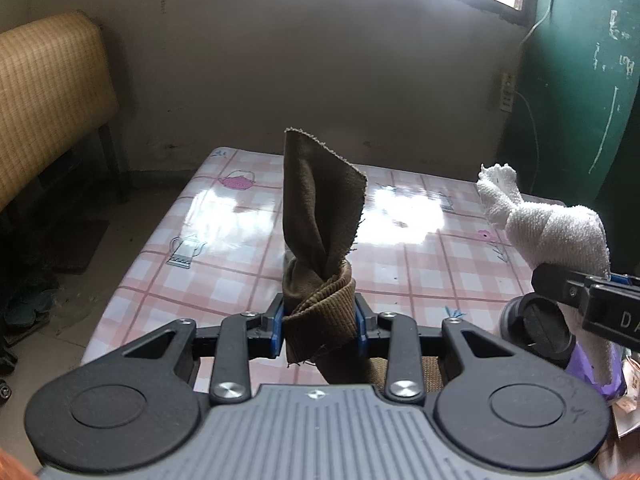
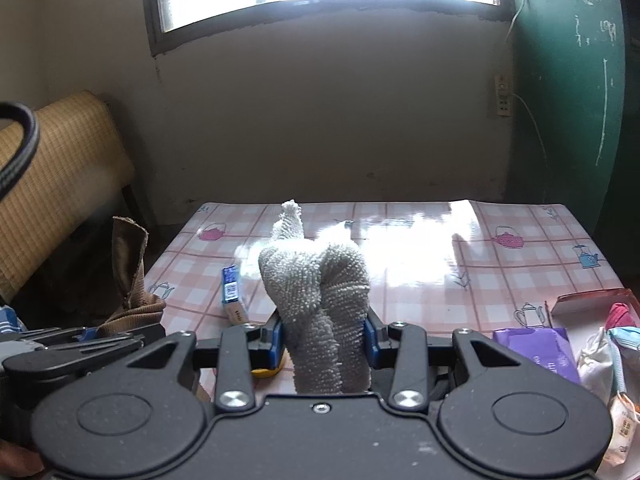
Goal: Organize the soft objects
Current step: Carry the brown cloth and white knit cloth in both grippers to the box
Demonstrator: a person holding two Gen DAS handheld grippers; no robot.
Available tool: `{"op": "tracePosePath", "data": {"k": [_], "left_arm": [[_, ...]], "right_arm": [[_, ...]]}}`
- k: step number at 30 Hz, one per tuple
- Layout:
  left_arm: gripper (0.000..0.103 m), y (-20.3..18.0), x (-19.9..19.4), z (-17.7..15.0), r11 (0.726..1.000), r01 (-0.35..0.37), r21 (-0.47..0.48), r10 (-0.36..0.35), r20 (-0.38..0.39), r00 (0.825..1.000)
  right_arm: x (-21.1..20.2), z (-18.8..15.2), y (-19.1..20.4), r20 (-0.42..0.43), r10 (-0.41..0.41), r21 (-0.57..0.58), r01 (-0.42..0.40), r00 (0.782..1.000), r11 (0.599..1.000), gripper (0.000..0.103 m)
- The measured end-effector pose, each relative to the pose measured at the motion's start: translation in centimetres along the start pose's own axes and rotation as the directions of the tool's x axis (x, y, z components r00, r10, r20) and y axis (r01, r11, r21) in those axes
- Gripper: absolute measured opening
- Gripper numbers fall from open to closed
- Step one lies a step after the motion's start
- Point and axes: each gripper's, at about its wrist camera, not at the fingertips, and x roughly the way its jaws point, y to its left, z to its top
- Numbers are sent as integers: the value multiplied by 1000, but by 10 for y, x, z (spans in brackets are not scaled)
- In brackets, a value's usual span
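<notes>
My left gripper (image 1: pixel 320 322) is shut on a brown corduroy cloth (image 1: pixel 320 208), bunched between the pads with one corner standing up above the table. My right gripper (image 2: pixel 324 338) is shut on a white terry towel (image 2: pixel 316 280), folded over the jaws and hanging down. The white towel (image 1: pixel 556 228) and the right gripper show at the right of the left wrist view. The brown cloth (image 2: pixel 130 276) and the left gripper show at the left of the right wrist view. Both cloths are held off the table.
The table has a pink checked oilcloth (image 2: pixel 500 280). A blue and white small box (image 2: pixel 232 292) and a yellow item lie near the right gripper. A purple packet (image 2: pixel 536 352), a pink tray (image 2: pixel 592 300) and wrapped items sit at the right. A woven chair (image 1: pixel 48 92) stands left.
</notes>
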Motion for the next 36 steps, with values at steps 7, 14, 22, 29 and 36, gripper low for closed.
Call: {"op": "tracePosePath", "data": {"k": [7,14,22,29,36], "left_arm": [[34,-14,4,1,1000,24,11,-24,-5,1000],[34,-29,5,3,999,45,26,-44,-7,999],[34,-50,9,2,996,67,57,-66,-12,998],[34,-67,14,-2,992,92,86,-91,-17,996],[34,-84,16,-4,987,116,113,-115,-19,993]], "right_arm": [[-3,2,-10,3,-12,19,12,1000,1000,46],[-6,2,-19,3,-27,34,26,1000,999,46],[-10,1,-43,7,-52,59,51,999,997,46],[-19,2,-62,17,-76,78,74,997,994,46],[-25,0,-75,20,-96,97,94,995,991,46]]}}
